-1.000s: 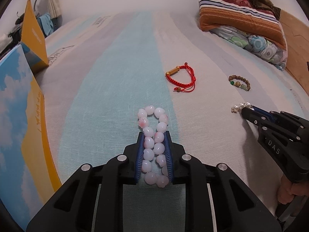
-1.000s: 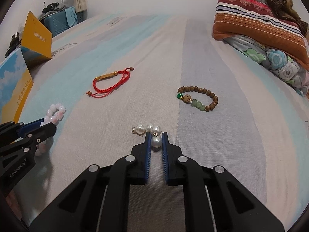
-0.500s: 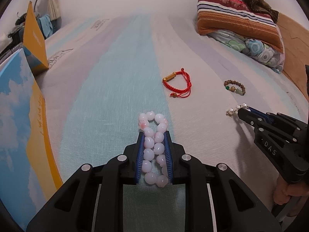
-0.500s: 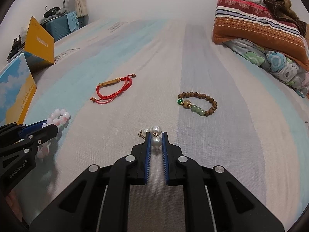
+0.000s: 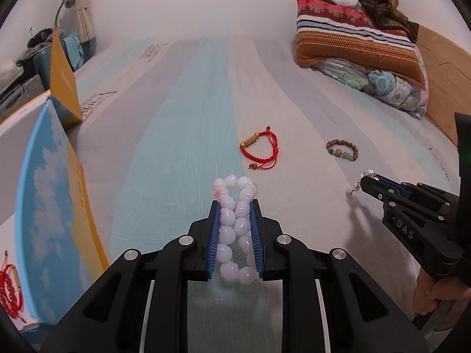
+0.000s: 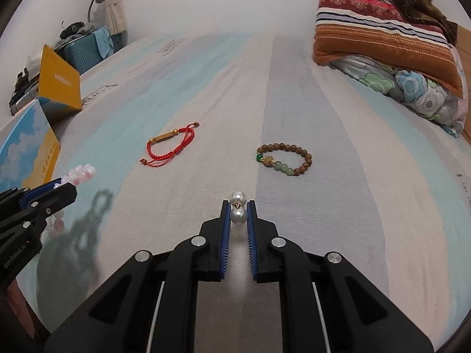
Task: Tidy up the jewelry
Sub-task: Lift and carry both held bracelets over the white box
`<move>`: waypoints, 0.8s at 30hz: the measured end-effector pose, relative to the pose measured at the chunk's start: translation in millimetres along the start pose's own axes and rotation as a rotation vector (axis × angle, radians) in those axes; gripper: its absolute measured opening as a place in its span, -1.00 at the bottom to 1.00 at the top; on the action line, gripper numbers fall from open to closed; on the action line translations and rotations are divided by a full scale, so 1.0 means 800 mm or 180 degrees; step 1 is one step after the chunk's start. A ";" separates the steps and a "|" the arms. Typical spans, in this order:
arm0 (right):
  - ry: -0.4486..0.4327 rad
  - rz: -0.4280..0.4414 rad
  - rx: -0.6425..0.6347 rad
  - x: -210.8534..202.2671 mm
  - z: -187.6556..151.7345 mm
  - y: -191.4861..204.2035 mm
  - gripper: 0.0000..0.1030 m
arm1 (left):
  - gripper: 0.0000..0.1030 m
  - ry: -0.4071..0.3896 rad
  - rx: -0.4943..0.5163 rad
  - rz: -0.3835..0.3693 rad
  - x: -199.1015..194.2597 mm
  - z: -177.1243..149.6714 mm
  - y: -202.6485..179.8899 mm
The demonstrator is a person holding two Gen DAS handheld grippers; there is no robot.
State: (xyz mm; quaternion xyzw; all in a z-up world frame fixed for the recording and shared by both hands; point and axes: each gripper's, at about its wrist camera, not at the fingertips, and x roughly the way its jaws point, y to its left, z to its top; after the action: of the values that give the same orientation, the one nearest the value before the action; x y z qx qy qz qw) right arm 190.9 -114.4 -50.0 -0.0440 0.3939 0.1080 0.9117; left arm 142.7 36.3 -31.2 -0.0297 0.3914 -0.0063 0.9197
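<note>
My left gripper (image 5: 235,206) is shut on a pink bead bracelet (image 5: 234,226) and holds it above the striped bedsheet. My right gripper (image 6: 238,206) is shut on a pearl piece (image 6: 238,210); it also shows in the left wrist view (image 5: 371,183), with the pearls (image 5: 362,179) hanging at its tip. A red cord bracelet (image 6: 169,145) and a wooden bead bracelet with green beads (image 6: 284,158) lie on the sheet ahead. In the right wrist view the left gripper (image 6: 59,189) and its pink beads (image 6: 81,173) are at the left.
An open blue-and-orange box (image 5: 50,206) stands at the left, its lid (image 5: 61,73) raised; a red cord bracelet (image 5: 8,288) lies inside. Stacked pillows (image 5: 359,47) sit at the back right. The wooden bed edge (image 5: 450,82) runs along the right.
Both grippers have lifted off the sheet with their pieces still held. The pearls now hang from the right gripper instead of resting on the sheet.
</note>
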 end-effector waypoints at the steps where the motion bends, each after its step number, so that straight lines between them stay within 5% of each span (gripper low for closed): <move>1: 0.0011 0.0023 0.0008 -0.002 0.001 0.000 -0.80 | -0.62 -0.0006 0.0001 0.0005 -0.003 0.001 0.000; 24: -0.0139 0.0144 -0.0073 -0.086 0.023 0.042 -0.80 | -0.62 -0.0298 0.0040 0.0071 -0.098 0.016 0.013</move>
State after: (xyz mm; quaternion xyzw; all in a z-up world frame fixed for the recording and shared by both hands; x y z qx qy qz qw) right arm 150.0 -89.6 12.6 -0.0431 0.3735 0.1340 0.9169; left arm 97.7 49.9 33.7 -0.0198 0.3481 0.0029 0.9372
